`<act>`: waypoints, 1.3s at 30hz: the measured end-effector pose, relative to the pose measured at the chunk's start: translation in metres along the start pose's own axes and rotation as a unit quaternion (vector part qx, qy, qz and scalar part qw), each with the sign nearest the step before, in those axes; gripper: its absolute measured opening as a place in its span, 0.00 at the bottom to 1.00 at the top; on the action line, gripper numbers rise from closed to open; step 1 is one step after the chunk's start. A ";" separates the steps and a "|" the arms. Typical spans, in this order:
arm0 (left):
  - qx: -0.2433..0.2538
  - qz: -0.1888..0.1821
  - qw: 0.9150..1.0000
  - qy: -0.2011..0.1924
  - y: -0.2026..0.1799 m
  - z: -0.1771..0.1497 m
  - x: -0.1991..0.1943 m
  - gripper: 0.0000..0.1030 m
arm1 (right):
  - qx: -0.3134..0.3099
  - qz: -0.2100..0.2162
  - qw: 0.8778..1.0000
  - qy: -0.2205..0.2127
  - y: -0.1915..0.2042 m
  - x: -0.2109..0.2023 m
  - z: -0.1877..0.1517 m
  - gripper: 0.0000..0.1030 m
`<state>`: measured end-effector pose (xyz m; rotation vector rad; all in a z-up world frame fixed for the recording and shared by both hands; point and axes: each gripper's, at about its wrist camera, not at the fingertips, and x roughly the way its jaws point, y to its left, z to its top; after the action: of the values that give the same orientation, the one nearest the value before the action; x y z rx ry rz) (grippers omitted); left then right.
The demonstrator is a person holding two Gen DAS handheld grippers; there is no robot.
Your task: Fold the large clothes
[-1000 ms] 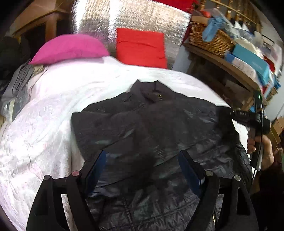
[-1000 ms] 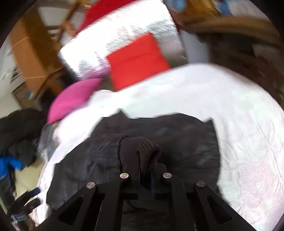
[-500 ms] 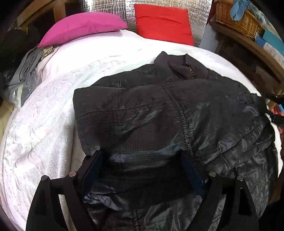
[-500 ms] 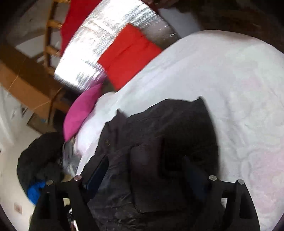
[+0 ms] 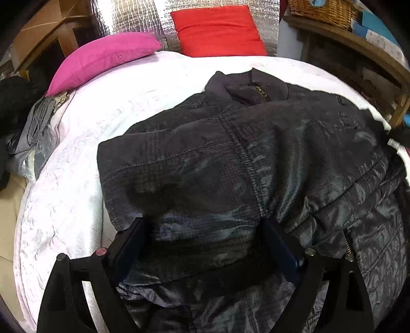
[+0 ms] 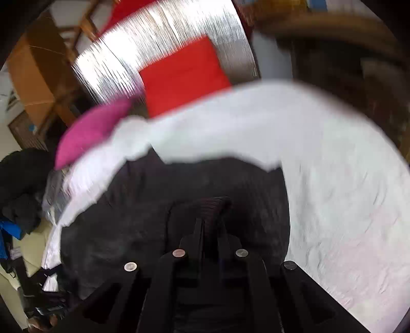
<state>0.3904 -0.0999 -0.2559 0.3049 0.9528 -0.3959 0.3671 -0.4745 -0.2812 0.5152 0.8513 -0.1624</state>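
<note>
Lying on the white quilted bed, dark shiny quilted jacket, collar pointing away ahead. Hovering spread wide over its near hem, left claw. Pinching shut on a ribbed knit cuff, right claw, nearer for folding.

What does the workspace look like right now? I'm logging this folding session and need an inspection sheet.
Surface: white quilted bedspread.
Job's things: dark quilted jacket lying partly folded, collar toward the pillows.
Clutter: grey bundle at the bed's left edge.
Grippers: left gripper open over the jacket; right gripper shut on ribbed cuff.
Cables: nothing seen.
Surroundings: pink pillow, red pillow, wicker basket.
</note>
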 end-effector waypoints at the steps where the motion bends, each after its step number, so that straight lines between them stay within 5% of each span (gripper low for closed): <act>1: -0.006 0.000 1.000 -0.006 0.004 0.001 -0.003 0.89 | 0.014 0.006 1.000 0.007 -0.006 0.005 -0.002 0.10; 4: -0.017 0.000 0.999 -0.037 0.016 0.003 -0.020 0.89 | 0.041 0.025 0.999 0.002 -0.013 -0.011 0.006 0.12; 9: -0.050 0.017 0.998 -0.044 0.033 0.008 -0.021 0.89 | 0.034 0.044 0.995 -0.080 -0.008 -0.054 0.006 0.23; 13: -0.062 0.038 0.997 0.002 0.039 0.006 0.003 0.89 | -0.027 0.045 0.993 -0.108 0.026 -0.063 -0.001 0.70; 19: -0.046 0.052 0.997 0.018 0.033 0.005 0.015 0.89 | -0.129 0.033 0.990 -0.048 0.073 -0.029 -0.024 0.61; 21: -0.050 0.049 0.997 0.022 0.036 0.003 0.015 0.90 | -0.134 0.023 0.991 -0.008 0.076 -0.012 -0.031 0.48; 23: -0.054 0.046 0.997 0.025 0.041 0.003 0.016 0.90 | -0.142 -0.002 0.989 0.028 0.076 0.008 -0.036 0.47; 27: -0.057 0.051 0.997 0.020 0.042 0.003 0.010 0.90 | -0.124 0.003 0.992 0.032 0.071 0.003 -0.032 0.47; 33: -0.070 0.004 0.997 -0.029 0.040 0.005 -0.014 0.89 | -0.015 0.070 0.997 -0.013 0.021 -0.033 -0.005 0.52; 36: -0.079 -0.024 0.996 -0.026 0.041 0.006 -0.012 0.89 | 0.069 0.159 0.985 0.020 -0.007 -0.036 -0.005 0.53; 39: -0.083 -0.009 0.996 -0.010 0.039 0.009 -0.001 0.89 | 0.092 0.208 0.973 0.049 -0.009 -0.033 -0.017 0.55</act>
<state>0.4143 -0.0691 -0.2465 0.1412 0.9623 -0.3338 0.3313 -0.4760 -0.2690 0.8694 0.8092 0.1728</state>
